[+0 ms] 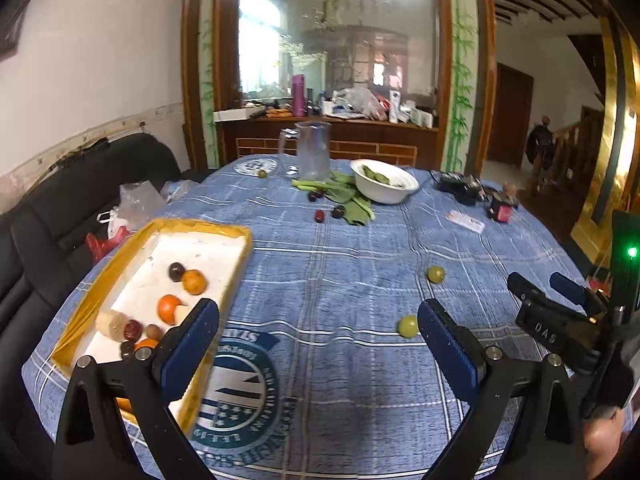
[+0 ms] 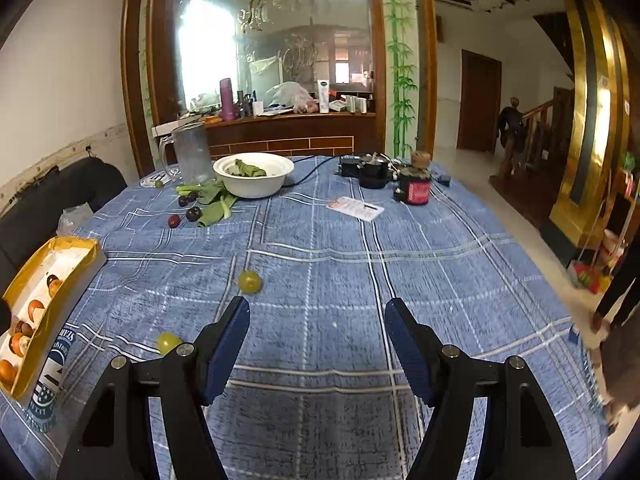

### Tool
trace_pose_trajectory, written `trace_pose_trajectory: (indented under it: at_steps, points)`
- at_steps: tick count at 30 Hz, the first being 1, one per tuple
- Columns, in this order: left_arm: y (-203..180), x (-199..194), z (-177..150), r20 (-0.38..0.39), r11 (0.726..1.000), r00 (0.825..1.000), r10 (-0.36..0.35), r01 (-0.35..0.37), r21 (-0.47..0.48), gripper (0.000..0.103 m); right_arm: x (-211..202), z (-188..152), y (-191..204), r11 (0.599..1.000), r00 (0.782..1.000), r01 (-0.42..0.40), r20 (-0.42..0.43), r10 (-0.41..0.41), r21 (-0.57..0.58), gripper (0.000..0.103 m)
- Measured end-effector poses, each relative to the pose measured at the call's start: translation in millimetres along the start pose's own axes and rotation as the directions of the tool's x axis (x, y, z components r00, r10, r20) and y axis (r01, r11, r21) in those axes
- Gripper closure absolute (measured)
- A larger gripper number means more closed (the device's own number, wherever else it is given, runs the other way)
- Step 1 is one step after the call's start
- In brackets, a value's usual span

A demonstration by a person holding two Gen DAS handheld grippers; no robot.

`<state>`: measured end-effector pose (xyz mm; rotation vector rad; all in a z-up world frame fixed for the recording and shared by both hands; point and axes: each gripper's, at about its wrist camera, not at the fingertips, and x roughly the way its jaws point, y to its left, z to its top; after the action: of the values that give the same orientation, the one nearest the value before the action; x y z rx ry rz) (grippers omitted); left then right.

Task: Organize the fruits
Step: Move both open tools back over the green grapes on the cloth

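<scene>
Green grapes (image 2: 249, 281) and (image 2: 167, 342) lie loose on the table (image 2: 440, 264), off the right gripper (image 2: 316, 328) fingers' left tip, bare cloth ahead. Both grippers spread, empty. The left gripper (image 1: 318, 336) brackets open cloth; the yellow-rimmed tray (image 1: 236, 236) hugs its left finger.

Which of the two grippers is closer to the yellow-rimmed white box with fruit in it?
Left. The left gripper has one finger overlapping the yellow-rimmed white box; from the right gripper, the box lies far off to the side, past two green grapes.
</scene>
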<state>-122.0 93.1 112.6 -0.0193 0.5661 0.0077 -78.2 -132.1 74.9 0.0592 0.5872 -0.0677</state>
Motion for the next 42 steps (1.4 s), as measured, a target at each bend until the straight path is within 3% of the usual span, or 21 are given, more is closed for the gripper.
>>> trace_pose_trajectory:
  at_steps: [3, 7, 13, 20, 42]
  points:
    - [13.4, -15.1, 0.3, 0.03, 1.0, 0.999, 0.014, -0.014, -0.017, 0.004, -17.2, 12.6, 17.7, 0.998, 0.998, -0.066, 0.016, 0.066, 0.003, 0.028]
    - [22.9, -28.6, -4.3, 0.054, 0.997, 0.995, 0.083, -0.083, 0.004, 0.003, -36.1, 1.3, 49.8, 0.992, 0.992, -0.119, 0.024, 0.12, -0.033, 0.022]
    - [35.1, -25.6, -16.5, 0.002, 0.996, 0.996, 0.092, -0.092, 0.016, 0.002, -47.2, -32.5, 71.5, 0.989, 0.99, -0.138, 0.005, 0.138, -0.059, 0.021]
    - [40.1, -11.5, -22.0, -0.043, 0.997, 0.996, 0.08, -0.079, 0.009, 0.002, -38.9, -45.6, 63.3, 0.988, 0.986, -0.153, -0.063, 0.152, -0.008, 0.021]
    - [20.6, 50.6, -30.1, -0.177, 0.998, 0.983, 0.057, -0.049, 0.047, 0.002, 0.3, -29.4, 19.8, 0.991, 0.976, -0.131, -0.171, 0.134, 0.029, 0.021]
